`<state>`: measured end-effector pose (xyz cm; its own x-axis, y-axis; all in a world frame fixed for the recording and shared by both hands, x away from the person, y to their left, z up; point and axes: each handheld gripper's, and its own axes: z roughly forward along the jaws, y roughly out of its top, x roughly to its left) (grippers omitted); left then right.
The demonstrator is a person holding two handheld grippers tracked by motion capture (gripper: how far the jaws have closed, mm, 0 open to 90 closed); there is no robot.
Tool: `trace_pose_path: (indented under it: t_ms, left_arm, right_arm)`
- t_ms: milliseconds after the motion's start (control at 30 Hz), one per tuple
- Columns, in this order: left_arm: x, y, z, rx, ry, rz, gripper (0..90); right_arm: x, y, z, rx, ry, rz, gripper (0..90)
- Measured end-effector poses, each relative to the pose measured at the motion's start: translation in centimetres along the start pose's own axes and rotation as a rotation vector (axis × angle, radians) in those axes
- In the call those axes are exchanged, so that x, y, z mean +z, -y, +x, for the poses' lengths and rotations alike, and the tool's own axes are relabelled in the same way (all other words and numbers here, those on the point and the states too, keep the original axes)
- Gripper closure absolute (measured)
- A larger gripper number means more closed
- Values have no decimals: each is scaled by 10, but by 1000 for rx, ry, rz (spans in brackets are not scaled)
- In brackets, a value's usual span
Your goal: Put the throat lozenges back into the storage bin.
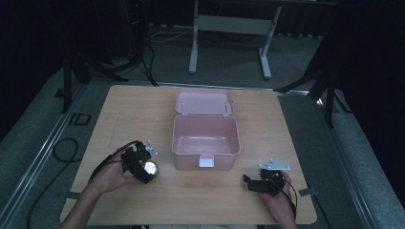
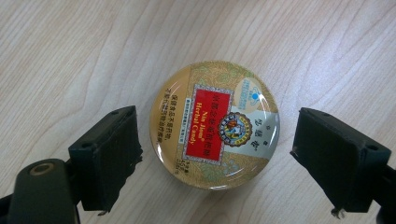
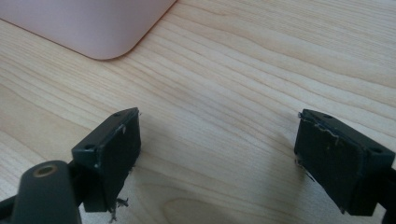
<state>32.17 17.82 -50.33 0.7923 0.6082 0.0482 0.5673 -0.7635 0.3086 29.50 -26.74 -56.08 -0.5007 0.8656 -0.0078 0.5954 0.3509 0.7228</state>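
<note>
Inspecting high view: a pink box (image 1: 206,134) stands open at mid-table (image 1: 124,109), lid laid back, interior bare. The left gripper (image 1: 143,167) sits over a shiny round tin (image 1: 150,168) just left of the box front. The right gripper (image 1: 260,185) rests low at the box's right, apart from it.
Left gripper view: jaws spread wide, released, straddling the tin (image 2: 215,125), which lies flat on the wood. Neither pad touches it; the gap on the right is larger.
Step in hand, judged: closing on the tin. Centre it between the pads and squeeze across its widest part, low on the rim, since the domed glossy lid may slip.
Labelling: the red panel reads "Nin Jiom Herbal Candy", with Chinese characters beside it; the fine print is too small to read.
Right gripper view: jaws (image 3: 217,161) released, nothing between them; a box corner (image 3: 112,46) lies ahead.
</note>
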Motion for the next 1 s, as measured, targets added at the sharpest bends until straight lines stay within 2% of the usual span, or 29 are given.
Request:
trace_pose_path:
  t_ms: [233,633,1000]
  left_arm:
    - [5,-3,1,21,7,45,154]
    - [12,-7,5,20,29,111,154]
    - [15,-12,6,22,38,142,155]
  right_arm:
    - [0,0,0,0,0,0,144]
    - [0,0,0,0,0,0,144]
    - [0,0,0,0,0,0,144]
